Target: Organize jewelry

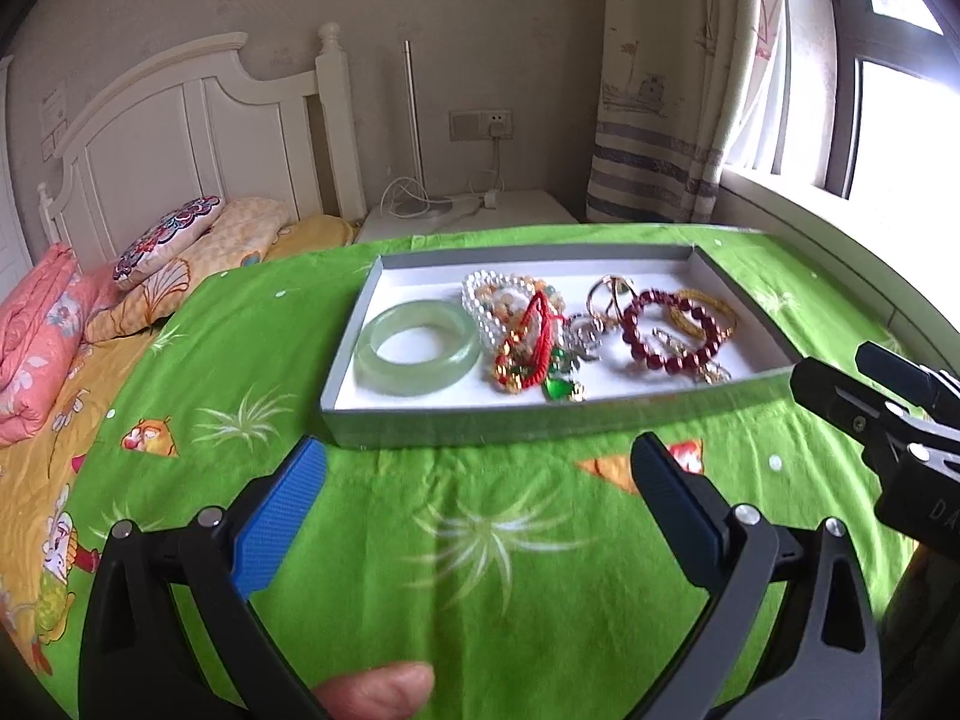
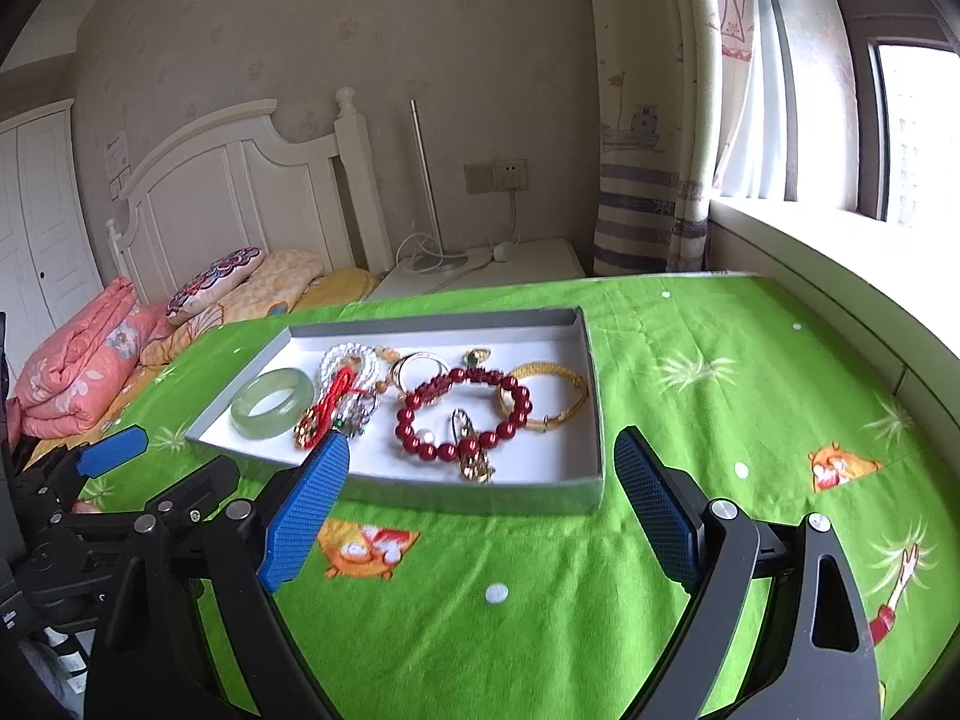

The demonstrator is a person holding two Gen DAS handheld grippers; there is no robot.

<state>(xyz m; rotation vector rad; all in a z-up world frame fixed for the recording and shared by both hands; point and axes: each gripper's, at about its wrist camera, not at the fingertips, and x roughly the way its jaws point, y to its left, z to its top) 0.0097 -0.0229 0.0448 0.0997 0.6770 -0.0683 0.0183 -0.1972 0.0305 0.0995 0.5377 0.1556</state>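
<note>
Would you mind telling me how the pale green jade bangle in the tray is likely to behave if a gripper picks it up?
The jade bangle looks like a thick, rigid ring, so it should keep its shape. Its glossy surface may slip between pads. Lying flat at the tray's left end, it seems unlikely to roll, though stone probably chips if dropped.

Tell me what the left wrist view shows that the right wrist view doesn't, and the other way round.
Only the left wrist view shows a thumb at the bottom edge and the left gripper open. Only the right wrist view shows the wardrobe, the right gripper open, and the gold bangle in full. Both show the tray on the green cloth, the jade bangle and the red bead bracelet.
</note>
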